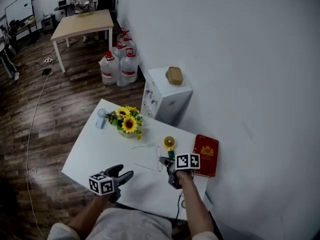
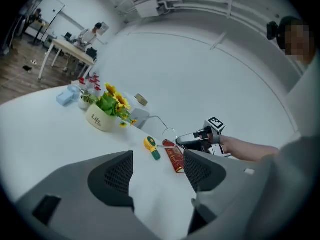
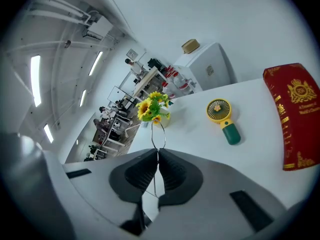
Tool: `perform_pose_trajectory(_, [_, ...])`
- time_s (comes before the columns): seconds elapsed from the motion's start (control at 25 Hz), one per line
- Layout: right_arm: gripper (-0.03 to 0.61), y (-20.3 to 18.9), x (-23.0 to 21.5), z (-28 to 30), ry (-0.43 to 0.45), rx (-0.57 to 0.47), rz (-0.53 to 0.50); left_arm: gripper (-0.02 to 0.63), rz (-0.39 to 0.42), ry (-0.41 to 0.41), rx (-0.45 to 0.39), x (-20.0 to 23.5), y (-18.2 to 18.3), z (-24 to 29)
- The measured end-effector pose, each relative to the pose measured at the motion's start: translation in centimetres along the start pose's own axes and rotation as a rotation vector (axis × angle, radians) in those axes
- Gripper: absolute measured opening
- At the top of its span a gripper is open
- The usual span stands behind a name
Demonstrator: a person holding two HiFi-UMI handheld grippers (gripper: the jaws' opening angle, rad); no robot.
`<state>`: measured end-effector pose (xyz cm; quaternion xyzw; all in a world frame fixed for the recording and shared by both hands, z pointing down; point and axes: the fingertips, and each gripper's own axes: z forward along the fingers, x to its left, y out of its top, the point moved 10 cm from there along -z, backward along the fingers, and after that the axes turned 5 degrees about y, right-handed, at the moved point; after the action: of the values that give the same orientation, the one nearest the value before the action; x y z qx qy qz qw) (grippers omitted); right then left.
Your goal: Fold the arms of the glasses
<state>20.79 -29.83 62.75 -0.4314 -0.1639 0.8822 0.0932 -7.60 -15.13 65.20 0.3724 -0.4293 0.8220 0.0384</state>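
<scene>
The glasses [image 1: 159,163] are a thin wire frame, held just above the white table [image 1: 100,149] by my right gripper [image 1: 166,162]. That gripper is shut on the frame near one lens. In the right gripper view a lens loop [image 3: 157,133] sticks out past the closed gripper [image 3: 158,156]. One thin arm [image 2: 156,118] reaches toward the flower pot in the left gripper view. My left gripper [image 1: 126,174] stands open and empty near the table's front, to the left of the glasses and apart from them. Its jaws [image 2: 157,166] frame the right gripper from a distance.
A pot of sunflowers [image 1: 128,124] stands at the back of the table, with a small blue object [image 1: 101,119] beside it. A yellow and green hand fan [image 1: 169,144] and a red book [image 1: 206,155] lie right of the glasses. A white cabinet [image 1: 165,98] stands behind the table.
</scene>
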Motion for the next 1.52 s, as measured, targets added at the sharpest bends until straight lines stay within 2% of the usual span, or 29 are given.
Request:
perform_pose_trajectory(0.12, [0.014,-0.2,1.1,-0.4,-0.016,-0.03,-0.007,0.286,-0.104,-0.09,0.018,-0.4,-0.5,1.0])
perform_pose_trajectory(0.2, [0.014,-0.5,1.5,-0.5,-0.024,-0.041,-0.008,0.223,-0.19,-0.158,0.023,-0.7,-1.0,1.5])
perform_pose_trajectory(0.28, [0.014,-0.9,1.8,-0.4,-0.029,-0.05,-0.002,0.202,-0.27,-0.204,0.019,-1.1,-1.3,1.9])
perform_pose_trajectory(0.44, [0.014,-1.5,1.9,-0.3,-0.028,-0.072,0.02,0.173,-0.404,-0.219,-0.012,-1.7,-1.5,2.7])
perform_pose_trajectory(0.52, [0.014,-1.8,2.1,-0.2,-0.03,-0.077,0.025,0.152,-0.442,-0.226,-0.027,-2.0,-1.7,2.9])
perform_pose_trajectory(0.8, [0.015,-2.3,2.3,-0.2,-0.03,-0.091,0.035,0.077,-0.486,-0.228,-0.05,-2.5,-1.5,3.7])
perform_pose_trajectory(1.0, [0.015,-2.7,2.5,-0.5,-0.031,-0.097,0.039,0.026,-0.472,-0.227,-0.037,-2.4,-1.2,3.9])
perform_pose_trajectory(1.52, [0.014,-4.0,3.9,0.1,-0.044,-0.002,-0.062,0.02,-0.405,-0.228,0.051,-2.9,0.1,5.6])
